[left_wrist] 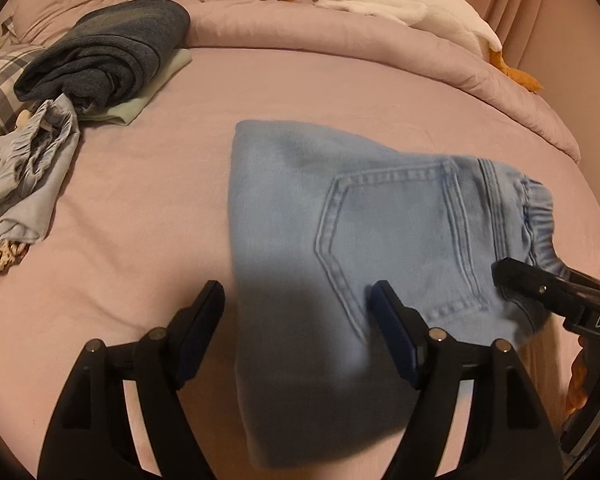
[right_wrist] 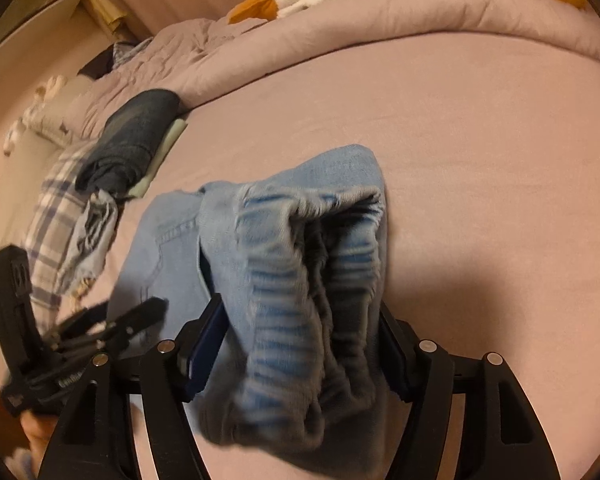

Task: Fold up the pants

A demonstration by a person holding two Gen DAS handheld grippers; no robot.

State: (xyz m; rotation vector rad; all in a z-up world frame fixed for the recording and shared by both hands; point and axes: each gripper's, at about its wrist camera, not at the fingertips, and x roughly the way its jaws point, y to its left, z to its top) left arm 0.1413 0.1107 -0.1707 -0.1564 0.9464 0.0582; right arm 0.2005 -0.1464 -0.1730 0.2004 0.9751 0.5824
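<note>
Both grippers, left and right, stand with fingers apart around the folded light blue jeans on the near pink bed sheet; soft, rather heavy denim is best held at thick folded edges.

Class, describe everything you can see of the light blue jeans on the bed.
The light blue jeans are faded denim, folded into a compact bundle on the pink sheet. A stitched back pocket faces up; the gathered elastic waistband lies toward the right gripper, between its fingers. The left gripper straddles the near folded edge, jaws apart.
</note>
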